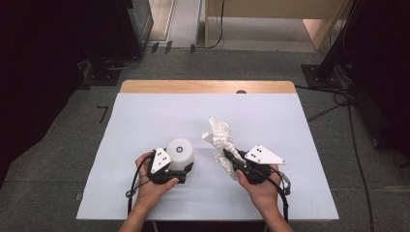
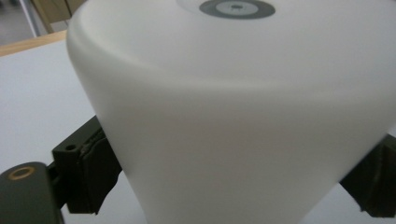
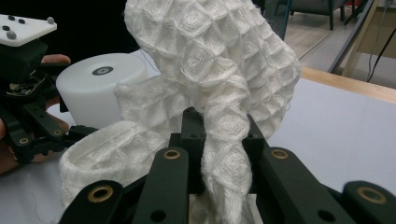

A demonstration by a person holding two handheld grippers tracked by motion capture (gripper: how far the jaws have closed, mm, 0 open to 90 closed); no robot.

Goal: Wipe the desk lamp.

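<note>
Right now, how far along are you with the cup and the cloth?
Done: the left gripper grips the upside-down white cup, and the right gripper pinches the white cloth. In hand: cloth raised beside the cup. Left, probably: bringing cloth and cup together; they are still apart.

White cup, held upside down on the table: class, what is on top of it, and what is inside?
A grey ring mark sits on the white cup's upturned base. Its inside is hidden by its wall.

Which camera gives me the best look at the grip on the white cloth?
The right gripper view: the waffle-weave cloth rises pinched between the right gripper's shut jaws, close up. The high view shows the same cloth small, bunched ahead of that gripper, with the pinch hard to see.
</note>
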